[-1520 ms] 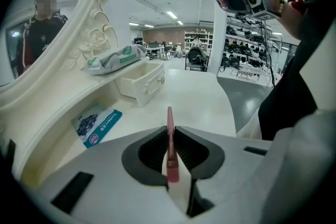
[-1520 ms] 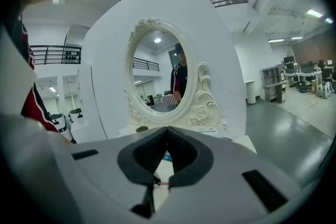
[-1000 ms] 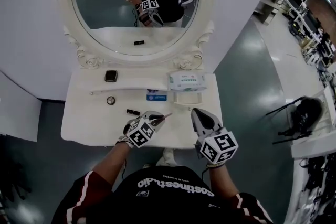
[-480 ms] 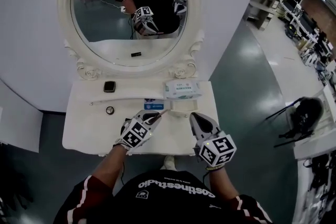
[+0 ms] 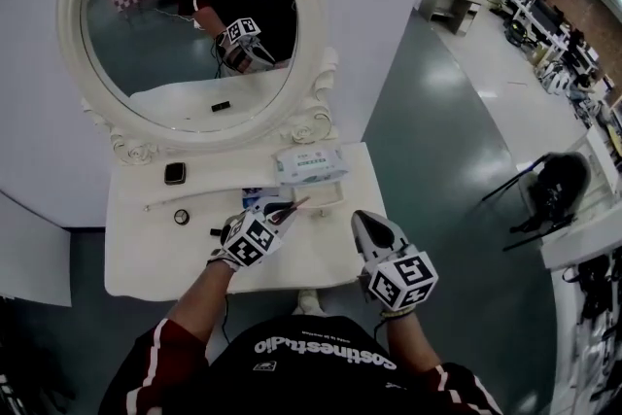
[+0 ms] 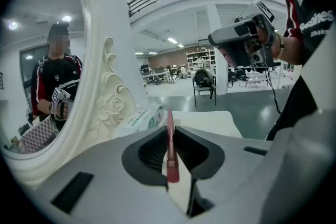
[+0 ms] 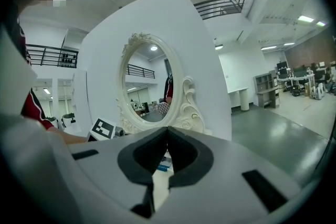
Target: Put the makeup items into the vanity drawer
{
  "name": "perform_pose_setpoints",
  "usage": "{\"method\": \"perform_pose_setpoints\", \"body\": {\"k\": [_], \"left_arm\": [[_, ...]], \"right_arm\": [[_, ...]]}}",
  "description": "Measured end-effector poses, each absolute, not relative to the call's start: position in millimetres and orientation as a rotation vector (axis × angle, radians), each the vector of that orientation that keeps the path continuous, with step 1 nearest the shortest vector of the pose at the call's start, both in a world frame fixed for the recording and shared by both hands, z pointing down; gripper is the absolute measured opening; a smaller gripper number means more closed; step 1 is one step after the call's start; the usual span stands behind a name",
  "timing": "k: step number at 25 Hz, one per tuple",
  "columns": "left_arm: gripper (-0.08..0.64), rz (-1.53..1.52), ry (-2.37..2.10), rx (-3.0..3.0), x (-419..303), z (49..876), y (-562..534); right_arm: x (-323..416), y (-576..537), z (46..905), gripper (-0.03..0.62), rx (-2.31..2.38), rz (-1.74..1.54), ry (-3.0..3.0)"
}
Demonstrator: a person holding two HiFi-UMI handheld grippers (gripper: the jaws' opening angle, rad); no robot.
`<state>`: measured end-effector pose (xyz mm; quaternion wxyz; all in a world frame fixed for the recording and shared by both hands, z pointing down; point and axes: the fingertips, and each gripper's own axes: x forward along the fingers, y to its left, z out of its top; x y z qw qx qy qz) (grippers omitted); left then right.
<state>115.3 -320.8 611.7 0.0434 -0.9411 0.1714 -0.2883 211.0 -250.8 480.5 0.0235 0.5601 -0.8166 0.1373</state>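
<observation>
While left claw [image 5: 281, 213] pinches a red pencil [image 5: 297, 205] over the vanity top [image 5: 146, 258], right claw [image 5: 362, 222] hangs closed near its right edge.

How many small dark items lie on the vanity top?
3: a square case near the mirror, a round pot in front of it, a black tube by the left gripper. It may hide more.

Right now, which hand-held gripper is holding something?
The left hand-held gripper: a thin red stick is pinched between its jaws. The right hand-held gripper is shut with nothing in it.
</observation>
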Motion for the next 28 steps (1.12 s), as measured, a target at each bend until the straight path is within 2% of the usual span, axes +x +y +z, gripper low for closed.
{"method": "perform_pose_setpoints", "body": {"k": [14, 28], "left_arm": [[0.049, -0.964, 0.356, -2.802, 191, 641, -345], [0.049, -1.087, 0.308, -2.759, 225, 684, -359]], "right_arm": [[257, -252, 498, 0.003, 1.829, 0.476, -2.455], [269, -262, 516, 0.003, 1.814, 0.541, -2.417]]}}
